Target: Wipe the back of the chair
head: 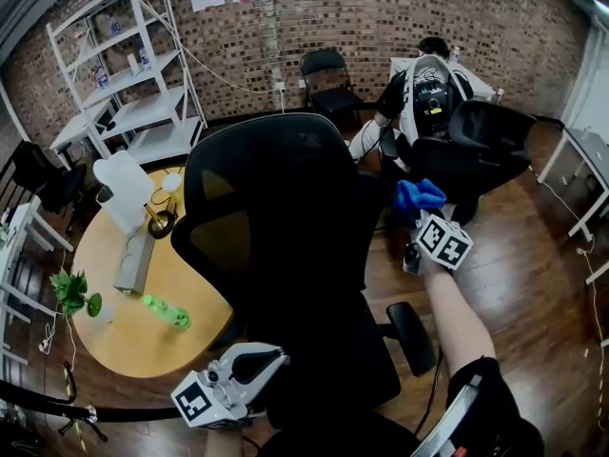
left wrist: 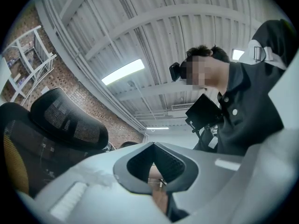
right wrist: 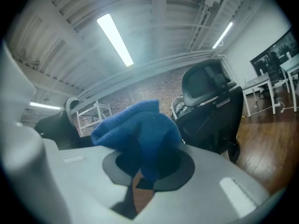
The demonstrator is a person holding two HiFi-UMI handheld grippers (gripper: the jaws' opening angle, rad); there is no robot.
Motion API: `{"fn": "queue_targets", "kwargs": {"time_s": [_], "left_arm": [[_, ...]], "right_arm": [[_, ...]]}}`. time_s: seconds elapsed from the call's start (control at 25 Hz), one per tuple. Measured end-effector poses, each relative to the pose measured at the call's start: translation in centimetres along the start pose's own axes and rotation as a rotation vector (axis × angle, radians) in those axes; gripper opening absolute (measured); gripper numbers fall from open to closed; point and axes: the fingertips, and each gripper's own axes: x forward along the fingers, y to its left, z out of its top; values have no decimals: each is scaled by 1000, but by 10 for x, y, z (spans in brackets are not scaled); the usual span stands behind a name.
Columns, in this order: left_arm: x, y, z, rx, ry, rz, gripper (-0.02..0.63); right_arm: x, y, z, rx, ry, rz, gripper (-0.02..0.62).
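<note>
A black mesh office chair [head: 285, 198] fills the middle of the head view, its back turned to me. To the right of the chair's back, my right gripper [head: 417, 213] is shut on a bunched blue cloth [head: 419, 196]; the cloth is close to the back's right edge and I cannot tell if it touches. In the right gripper view the cloth [right wrist: 138, 132] covers that gripper's [right wrist: 147, 161] jaw tips. My left gripper [head: 269, 358] hangs low beside the seat, shut and empty. Its own view shows the left gripper [left wrist: 152, 144] pointing up, with the chair's headrest [left wrist: 65, 120] at left.
A round wooden table [head: 124, 346] stands left of the chair with a white jug [head: 124, 190], a small plant [head: 72, 293] and a green object [head: 166, 312]. Behind are a white shelf [head: 124, 65], a folding chair [head: 328, 79], and a seated person [head: 428, 89] by another black chair [head: 481, 146].
</note>
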Motion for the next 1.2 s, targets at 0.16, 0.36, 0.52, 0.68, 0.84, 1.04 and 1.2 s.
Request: {"fn": "queue_targets", "kwargs": {"time_s": [0.16,0.36,0.52,0.68,0.84,1.04,1.2], "left_arm": [[-4,-4,2,-5,-7,10,-2],[-25,-5,8,3,-8,63,-2],[-43,-13,17,22,-12,128,-2],[-68,-19,23,36,-18,206,-2],[-92,-20,25,50,-27,278,-2],[-111,-28,31,81,-32,355,-2],[-125,-39,33,100,-29,428,-2]], "right_arm": [[-18,1,-10,17,-56,-96,54],[1,93,-99,-61,164,103,54],[-3,174,-149,-132,254,273,54],[-12,233,-177,-144,283,381,54],[-27,296,-216,-190,339,536,54],[-51,378,-276,-245,453,733,54],[-64,422,-310,-233,513,806,54]]}}
